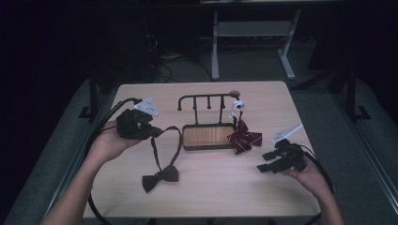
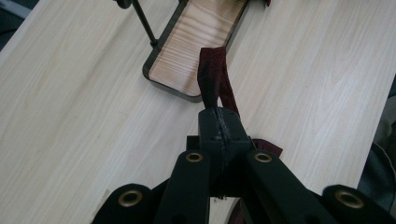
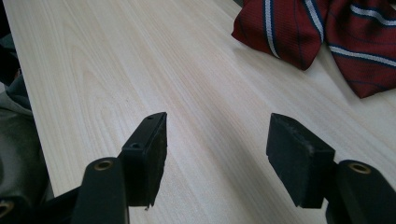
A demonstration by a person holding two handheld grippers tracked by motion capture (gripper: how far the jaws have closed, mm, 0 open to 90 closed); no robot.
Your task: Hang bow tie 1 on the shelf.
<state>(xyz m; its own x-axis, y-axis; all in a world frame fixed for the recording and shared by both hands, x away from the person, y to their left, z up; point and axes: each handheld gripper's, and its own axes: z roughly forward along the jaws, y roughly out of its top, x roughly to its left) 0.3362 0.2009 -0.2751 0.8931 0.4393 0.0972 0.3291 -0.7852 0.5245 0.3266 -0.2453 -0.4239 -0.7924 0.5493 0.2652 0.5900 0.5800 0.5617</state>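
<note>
Left claw (image 2: 219, 126) clenches bow tie strap (image 2: 212, 74); right claw (image 3: 217, 154) released; wooden tray (image 1: 208, 136) bare.

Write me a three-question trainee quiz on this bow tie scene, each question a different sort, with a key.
1. True or false: the left gripper has its jaws shut on the strap of the dark bow tie.
2. Where does the striped bow tie lie? A) at the right end of the rack; B) between the right gripper's jaws; C) on the floor.
3. Fill in: the right gripper holds its jaws ____ above the table.

Key: 1 true; 2 A; 3 open.
</note>
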